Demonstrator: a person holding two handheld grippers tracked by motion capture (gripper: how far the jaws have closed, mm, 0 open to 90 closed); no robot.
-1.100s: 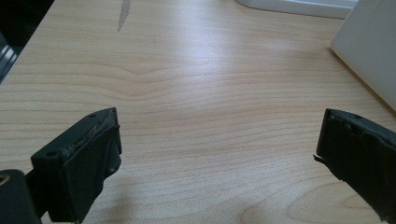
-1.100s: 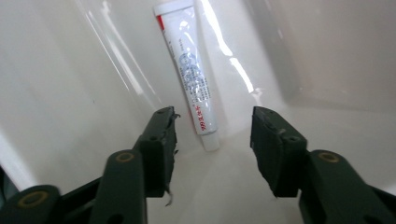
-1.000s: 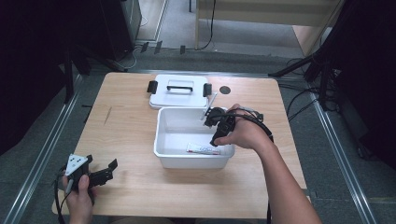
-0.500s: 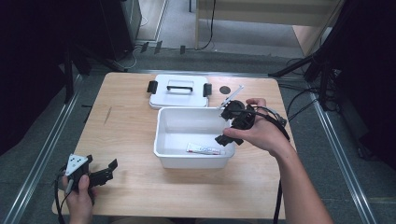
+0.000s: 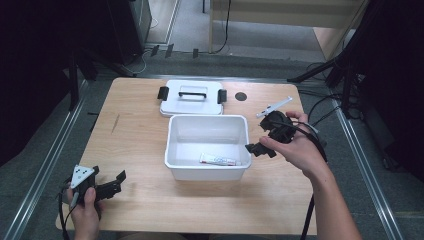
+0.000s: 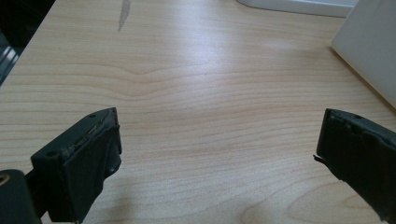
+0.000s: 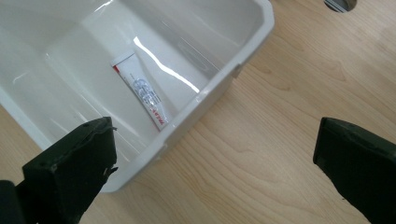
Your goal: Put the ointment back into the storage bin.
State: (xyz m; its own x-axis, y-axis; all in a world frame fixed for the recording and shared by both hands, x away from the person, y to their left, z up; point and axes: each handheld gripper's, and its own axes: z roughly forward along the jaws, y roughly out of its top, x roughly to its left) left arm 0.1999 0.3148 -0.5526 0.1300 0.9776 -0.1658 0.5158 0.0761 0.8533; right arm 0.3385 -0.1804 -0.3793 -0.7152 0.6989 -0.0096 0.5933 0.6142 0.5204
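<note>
The tube (image 7: 140,91) lies flat in the white bin (image 5: 172,131), near its front wall. Our right gripper (image 5: 260,148) hangs beside the bin, jaws wide and empty after just opening. We should clear the rim cleanly, then fetch the lid (image 5: 190,97). Our left gripper (image 5: 116,181) rests wide on the surface (image 5: 135,145). One tube, one bin, one lid, two grippers.

Even overhead light — glare streaks the white bin (image 7: 196,70); surroundings dark, high view soft.
</note>
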